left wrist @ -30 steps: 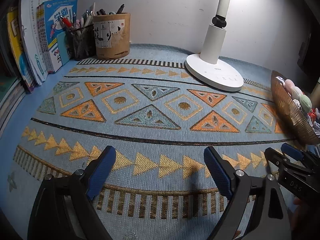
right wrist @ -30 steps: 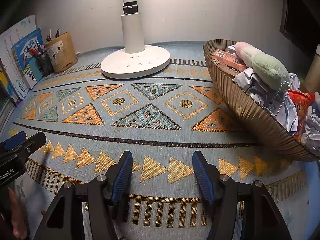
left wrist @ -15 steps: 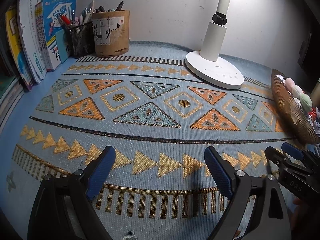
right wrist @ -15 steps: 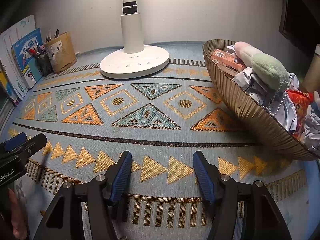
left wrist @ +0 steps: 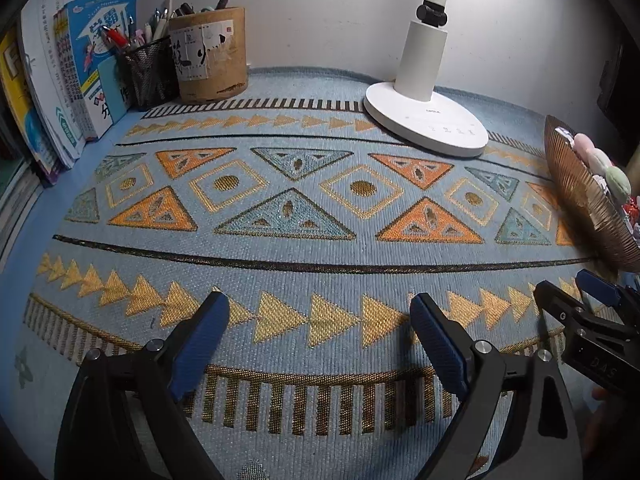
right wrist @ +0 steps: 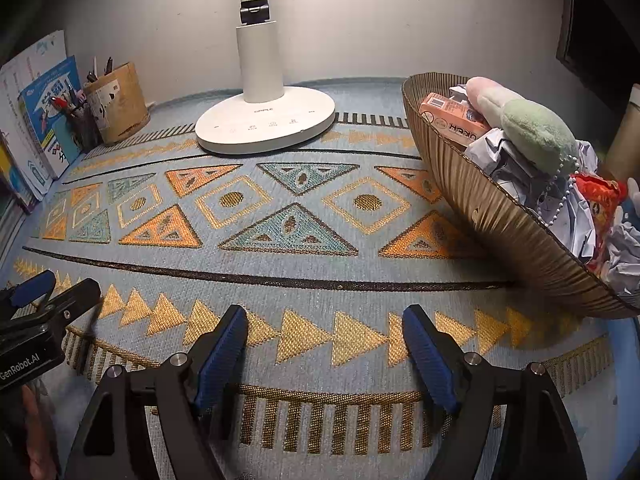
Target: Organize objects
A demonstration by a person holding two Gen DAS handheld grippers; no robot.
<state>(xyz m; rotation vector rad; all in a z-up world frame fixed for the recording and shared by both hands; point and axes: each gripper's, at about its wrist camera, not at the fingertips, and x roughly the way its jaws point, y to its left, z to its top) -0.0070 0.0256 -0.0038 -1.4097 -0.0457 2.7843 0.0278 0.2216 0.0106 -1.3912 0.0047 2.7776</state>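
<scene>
Spread wider than a second earlier: left gripper (left wrist: 320, 322) and right gripper (right wrist: 324, 330), both opening, nothing between them. Ready for the bowl (right wrist: 520, 240) at two o'clock.

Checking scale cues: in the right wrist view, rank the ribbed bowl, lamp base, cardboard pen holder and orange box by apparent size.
1. ribbed bowl, nearest the camera, so enlarged
2. lamp base
3. cardboard pen holder
4. orange box, partly buried

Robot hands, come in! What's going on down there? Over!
Left gripper and right gripper both opening, nothing between fingers. Bowl full of stuff, far right. Mat ahead bare, nothing blocking.
</scene>
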